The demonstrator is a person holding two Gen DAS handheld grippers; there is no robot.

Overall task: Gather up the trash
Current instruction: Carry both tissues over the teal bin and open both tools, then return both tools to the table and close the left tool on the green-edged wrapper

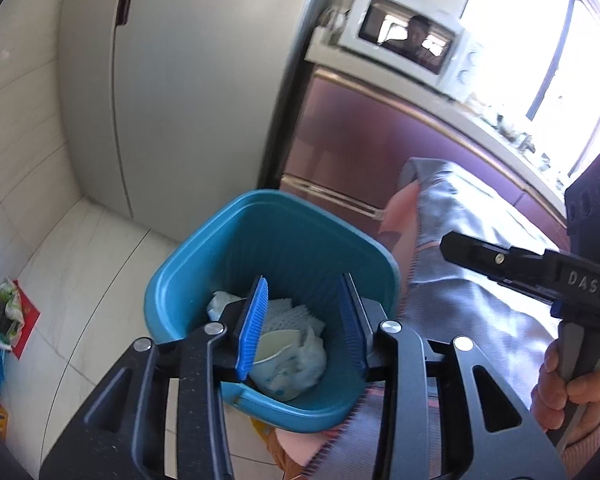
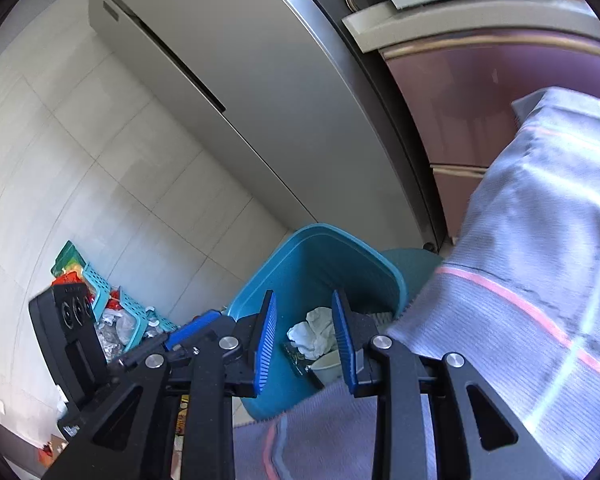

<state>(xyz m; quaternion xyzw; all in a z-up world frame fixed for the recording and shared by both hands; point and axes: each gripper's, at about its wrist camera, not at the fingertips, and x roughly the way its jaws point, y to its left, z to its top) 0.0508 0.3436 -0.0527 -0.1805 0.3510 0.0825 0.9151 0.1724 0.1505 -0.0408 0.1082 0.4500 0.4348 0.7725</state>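
Kitchen floor beside fridge: trash largely binned.
Both grippers, left [image 1: 300,320] and right [image 2: 304,336], hung released, empty; teal bin [image 1: 188,280] beyond fingers held tissue [image 2: 314,330], cup [image 1: 274,346].

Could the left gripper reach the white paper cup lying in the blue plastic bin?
Probably yes. The left gripper hangs open right above the blue plastic bin, whose top has no lid. The white paper cup lies between its fingers in view, partly wrapped in white crumpled tissue.
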